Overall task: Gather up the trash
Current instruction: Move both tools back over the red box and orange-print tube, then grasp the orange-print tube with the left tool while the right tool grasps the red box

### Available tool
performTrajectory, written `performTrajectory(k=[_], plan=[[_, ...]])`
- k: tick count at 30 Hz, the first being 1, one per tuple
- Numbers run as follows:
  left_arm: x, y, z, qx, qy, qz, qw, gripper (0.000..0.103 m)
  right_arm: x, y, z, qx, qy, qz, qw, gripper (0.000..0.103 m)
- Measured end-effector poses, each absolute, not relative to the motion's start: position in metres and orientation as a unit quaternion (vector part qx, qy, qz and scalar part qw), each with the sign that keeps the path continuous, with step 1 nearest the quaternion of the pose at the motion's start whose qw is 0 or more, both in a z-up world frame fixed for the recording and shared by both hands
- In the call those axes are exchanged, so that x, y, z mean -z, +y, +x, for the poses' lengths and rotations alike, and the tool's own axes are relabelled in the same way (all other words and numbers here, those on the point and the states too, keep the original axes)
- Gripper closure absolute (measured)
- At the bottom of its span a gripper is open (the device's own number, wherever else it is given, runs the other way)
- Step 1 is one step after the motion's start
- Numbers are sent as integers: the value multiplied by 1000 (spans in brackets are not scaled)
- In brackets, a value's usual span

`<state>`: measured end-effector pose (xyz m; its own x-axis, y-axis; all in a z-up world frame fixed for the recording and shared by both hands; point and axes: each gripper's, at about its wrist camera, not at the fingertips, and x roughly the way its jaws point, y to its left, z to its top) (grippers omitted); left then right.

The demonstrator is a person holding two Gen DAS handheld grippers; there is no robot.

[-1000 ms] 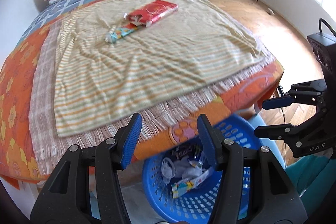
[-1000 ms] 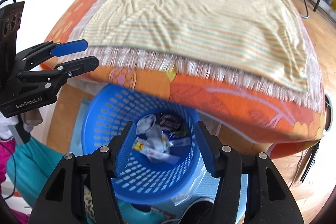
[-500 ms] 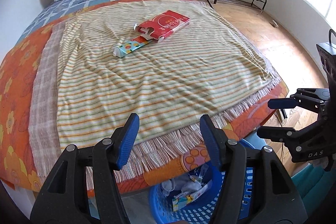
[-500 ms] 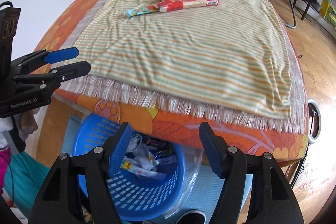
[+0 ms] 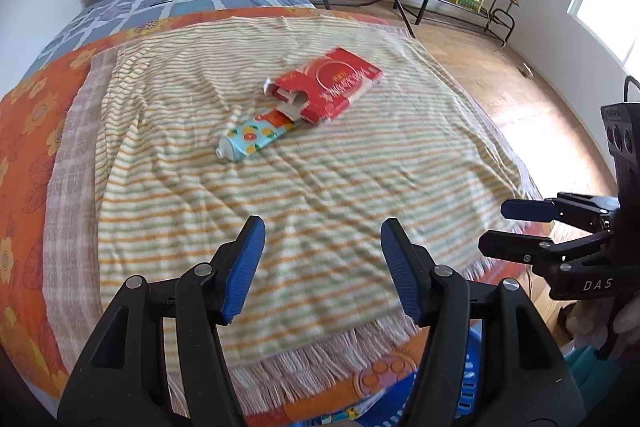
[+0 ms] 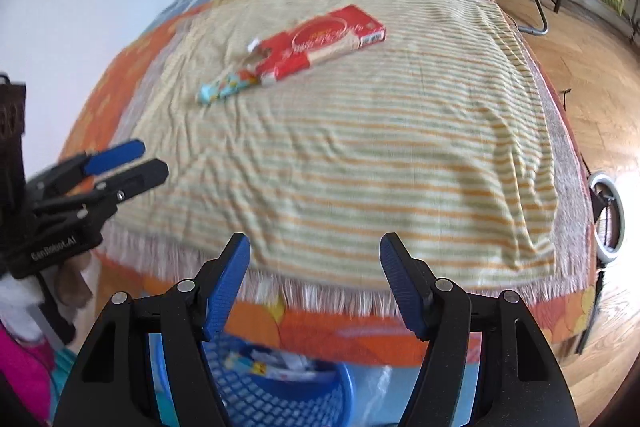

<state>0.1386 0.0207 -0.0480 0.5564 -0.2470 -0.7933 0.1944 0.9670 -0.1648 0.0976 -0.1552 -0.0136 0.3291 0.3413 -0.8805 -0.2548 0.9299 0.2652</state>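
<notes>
Both sets of fingers are spread wide with nothing between them. The left gripper [image 5: 322,267] and right gripper [image 6: 314,281] have both just been opening a bit more, and they hang over the near fringe of the striped blanket [image 5: 320,195].

Two bits of trash are left, sitting near the middle of the bed: a flattened red carton [image 5: 334,85] with a torn-open end, and a squeezed-out tube [image 5: 256,139] with fruit print, its tail tucked under the carton's ripped flap. The blue basket [image 6: 280,393] below the bed edge already has wrappers in it.

Handling guess: both look super light. Cardboard's stiff-ish but will crumple, so I'd pinch a long edge. The tube's soft and probably slick; grab it mid-body or near the cap shoulder, where it's firmer.
</notes>
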Motion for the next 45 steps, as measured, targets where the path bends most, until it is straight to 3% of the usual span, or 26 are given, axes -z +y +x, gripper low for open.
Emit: performTrajectory(k=[11, 24, 26, 29, 45], plan=[[61, 54, 218, 104, 450, -115, 879, 40, 17, -161, 188, -150, 532, 186, 812, 36], [102, 55, 265, 137, 486, -118, 855, 40, 24, -123, 279, -98, 531, 197, 818, 32], [106, 46, 262, 144, 495, -96, 852, 41, 28, -115, 291, -91, 543, 179, 815, 32], [106, 37, 254, 137, 493, -49, 858, 59, 31, -101, 307, -85, 545, 150, 821, 32], [97, 83, 223, 92, 511, -27, 854, 63, 55, -18, 327, -52, 553, -100, 825, 32]])
